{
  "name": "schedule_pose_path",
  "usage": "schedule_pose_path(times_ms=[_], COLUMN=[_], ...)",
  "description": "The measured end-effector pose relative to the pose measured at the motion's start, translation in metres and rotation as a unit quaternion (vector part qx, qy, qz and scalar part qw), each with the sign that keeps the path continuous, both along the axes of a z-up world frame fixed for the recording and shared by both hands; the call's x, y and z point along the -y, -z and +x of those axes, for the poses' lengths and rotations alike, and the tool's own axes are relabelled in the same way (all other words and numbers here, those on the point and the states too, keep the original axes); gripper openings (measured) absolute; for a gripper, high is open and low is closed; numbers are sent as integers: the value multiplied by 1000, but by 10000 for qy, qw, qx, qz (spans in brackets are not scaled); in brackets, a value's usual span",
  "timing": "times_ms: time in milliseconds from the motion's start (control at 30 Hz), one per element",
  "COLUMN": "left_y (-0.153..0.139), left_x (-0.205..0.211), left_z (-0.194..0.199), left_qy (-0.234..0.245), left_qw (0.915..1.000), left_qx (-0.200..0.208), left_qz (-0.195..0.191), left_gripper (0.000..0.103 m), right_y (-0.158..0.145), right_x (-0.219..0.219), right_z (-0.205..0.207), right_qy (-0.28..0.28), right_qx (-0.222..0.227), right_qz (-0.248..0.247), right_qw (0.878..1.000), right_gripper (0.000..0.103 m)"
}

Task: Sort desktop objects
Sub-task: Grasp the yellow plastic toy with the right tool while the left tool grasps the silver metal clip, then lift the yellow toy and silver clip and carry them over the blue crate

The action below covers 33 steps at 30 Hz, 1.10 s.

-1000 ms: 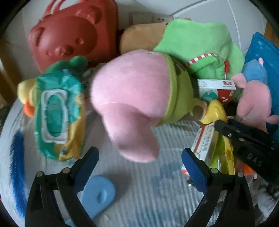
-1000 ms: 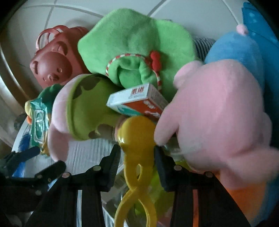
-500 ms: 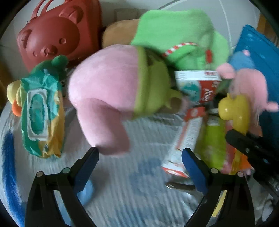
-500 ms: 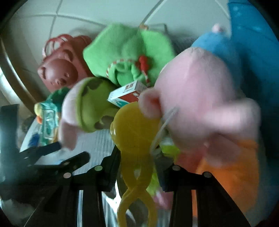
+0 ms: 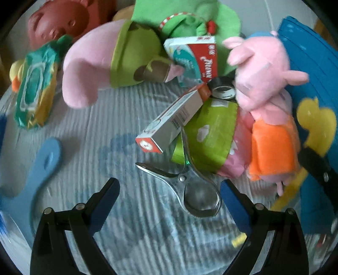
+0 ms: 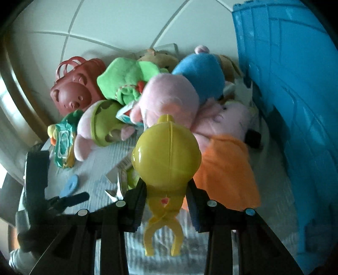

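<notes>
My right gripper point(image 6: 165, 203) is shut on a yellow duck-shaped tongs toy point(image 6: 166, 156) and holds it up above the pile; it also shows in the left wrist view point(image 5: 316, 120) at the right edge. My left gripper point(image 5: 169, 196) is open and empty over the striped cloth, just before a metal scoop tongs point(image 5: 196, 190). A toothpaste box point(image 5: 175, 120) leans on a green packet point(image 5: 211, 131). A pink pig plush in an orange dress point(image 5: 266, 118) lies to the right.
A blue bin point(image 6: 295, 105) stands at the right. A red bear case point(image 5: 61, 21), a pink and green plush point(image 5: 101, 61), a green plush point(image 5: 186, 19), a wet-wipes pack point(image 5: 33, 84) and a blue flat piece point(image 5: 44, 160) surround the cloth.
My right gripper has lifted the yellow duck tongs up and to the right, out of the pile. My left gripper has swung right, so the metal scoop tongs and boxes have come into view.
</notes>
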<state>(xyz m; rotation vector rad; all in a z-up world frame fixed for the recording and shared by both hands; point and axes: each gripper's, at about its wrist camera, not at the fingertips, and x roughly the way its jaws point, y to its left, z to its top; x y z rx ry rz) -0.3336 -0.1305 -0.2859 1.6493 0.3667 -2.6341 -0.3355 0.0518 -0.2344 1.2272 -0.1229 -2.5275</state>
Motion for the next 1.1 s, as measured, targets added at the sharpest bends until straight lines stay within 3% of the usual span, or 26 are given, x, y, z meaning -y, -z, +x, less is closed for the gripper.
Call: schedule_pose_path(times_ms=[100, 167, 300, 367, 633, 800, 1100], left_y=[11, 18, 18, 11, -46, -104, -174], left_x=[-6, -10, -16, -15, -7, 2, 25], left_z=[-5, -8, -5, 0, 33, 58, 95], left_qy=[-58, -13, 55, 66, 114, 186, 345], left_qw=[9999, 9996, 9999, 10000, 9976, 9929, 9807], left_qx=[83, 136, 75, 3, -588, -1095, -1867], left_qz=[126, 254, 70, 5, -333, -415, -467], left_gripper=[88, 58, 53, 45, 43, 43, 43], right_y=[6, 11, 21, 24, 0, -37, -110], right_x=[-11, -14, -18, -18, -2, 11, 35], right_z=[-2, -5, -16, -18, 0, 23, 73], right_qy=[-92, -166, -334, -390, -659, -723, -710], right_qx=[78, 117, 206, 213, -24, -375, -999], right_qz=[0, 21, 27, 40, -31, -73, -92], right_qw=[9999, 9998, 9992, 9990, 9978, 9967, 9924], right_gripper=[35, 35, 35, 35, 34, 34, 34])
